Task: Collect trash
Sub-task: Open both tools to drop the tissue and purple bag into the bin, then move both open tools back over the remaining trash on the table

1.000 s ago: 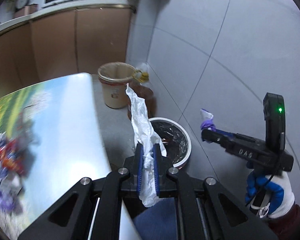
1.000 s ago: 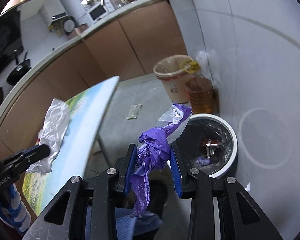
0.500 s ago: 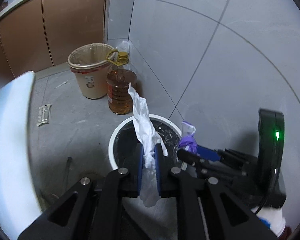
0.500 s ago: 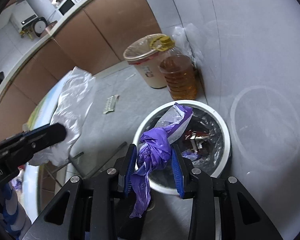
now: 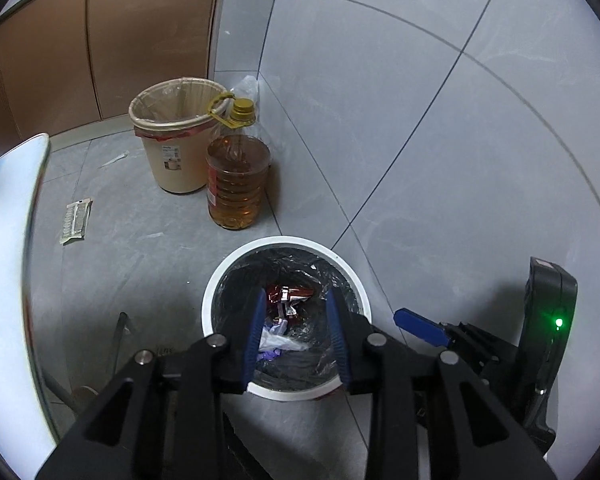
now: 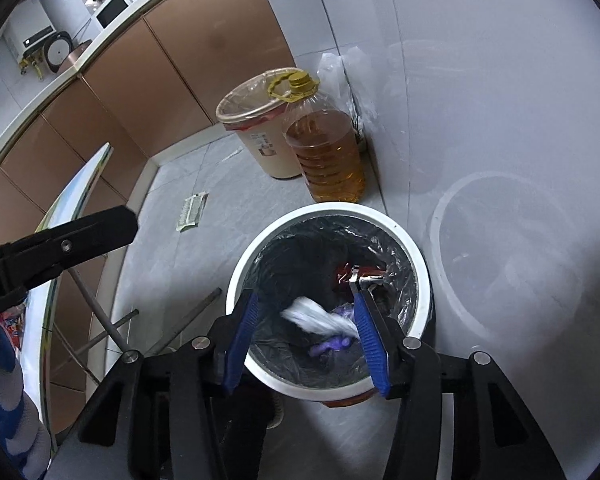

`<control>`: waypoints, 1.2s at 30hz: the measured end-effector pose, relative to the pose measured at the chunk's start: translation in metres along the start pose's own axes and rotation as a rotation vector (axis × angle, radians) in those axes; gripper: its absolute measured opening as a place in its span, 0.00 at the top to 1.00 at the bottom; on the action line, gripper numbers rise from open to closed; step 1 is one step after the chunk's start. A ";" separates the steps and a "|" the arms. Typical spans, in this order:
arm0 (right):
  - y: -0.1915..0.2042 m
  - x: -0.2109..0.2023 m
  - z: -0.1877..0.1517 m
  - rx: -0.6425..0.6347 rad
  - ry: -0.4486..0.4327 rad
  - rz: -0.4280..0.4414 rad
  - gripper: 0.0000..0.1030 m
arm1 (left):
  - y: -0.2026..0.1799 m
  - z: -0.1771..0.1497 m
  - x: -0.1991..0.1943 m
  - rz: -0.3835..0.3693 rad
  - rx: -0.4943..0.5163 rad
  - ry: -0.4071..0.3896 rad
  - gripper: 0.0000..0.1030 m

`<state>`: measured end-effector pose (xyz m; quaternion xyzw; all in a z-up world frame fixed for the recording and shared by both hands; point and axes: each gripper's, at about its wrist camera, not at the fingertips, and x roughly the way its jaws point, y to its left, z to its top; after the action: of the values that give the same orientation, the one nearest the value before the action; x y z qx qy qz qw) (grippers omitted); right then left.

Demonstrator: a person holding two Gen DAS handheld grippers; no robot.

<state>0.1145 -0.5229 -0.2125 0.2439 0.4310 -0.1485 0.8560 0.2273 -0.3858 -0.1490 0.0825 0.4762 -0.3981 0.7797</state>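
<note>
A white-rimmed trash bin [image 5: 220, 276] with a black liner stands on the floor by the wall; it also shows in the right wrist view [image 6: 414, 248]. Inside lie a white plastic bag [image 5: 278, 340], a purple bag [image 6: 332, 346] and a red wrapper [image 5: 290, 294]. The white bag [image 6: 316, 318] is blurred in the right wrist view. My left gripper [image 5: 296, 300] is open and empty above the bin. My right gripper [image 6: 306, 300] is open and empty above the bin, beside the left one.
A beige lined bin [image 5: 172, 136] and a large oil bottle [image 5: 238, 176] stand against the wall behind the trash bin. A flat wrapper [image 5: 75, 224] lies on the floor. The table edge [image 5: 32, 240] is at the left. Brown cabinets [image 6: 180, 80] run behind.
Both grippers have opened over the bin. The white bag has dropped from the left gripper and the purple bag from the right gripper into the bin.
</note>
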 end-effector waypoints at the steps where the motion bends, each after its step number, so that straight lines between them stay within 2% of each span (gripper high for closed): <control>1: 0.002 -0.004 -0.001 0.001 -0.007 0.003 0.50 | 0.002 -0.001 -0.005 -0.002 -0.008 -0.008 0.71; 5: 0.012 -0.023 -0.002 -0.007 -0.038 0.014 0.42 | 0.010 -0.007 -0.030 0.008 -0.027 -0.049 0.71; 12: 0.043 -0.073 -0.002 -0.056 -0.127 0.041 0.31 | 0.017 -0.031 -0.106 0.034 -0.040 -0.182 0.71; 16: 0.065 -0.112 -0.003 -0.086 -0.211 0.049 0.17 | 0.020 -0.046 -0.151 0.080 -0.036 -0.267 0.71; 19: 0.081 -0.145 -0.005 -0.101 -0.283 0.058 0.15 | 0.023 -0.058 -0.179 0.101 -0.043 -0.292 0.71; 23: 0.101 -0.189 -0.009 -0.124 -0.377 0.089 0.06 | 0.028 -0.075 -0.215 0.135 -0.054 -0.339 0.71; 31: 0.148 -0.265 -0.028 -0.218 -0.499 0.177 0.00 | 0.033 -0.113 -0.269 0.176 -0.085 -0.392 0.71; 36: 0.173 -0.299 -0.040 -0.265 -0.557 0.236 0.00 | 0.042 -0.141 -0.299 0.203 -0.116 -0.422 0.71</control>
<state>-0.0068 -0.3430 0.0595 0.1286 0.1647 -0.0518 0.9765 0.0927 -0.1242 0.0074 0.0000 0.3140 -0.2982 0.9013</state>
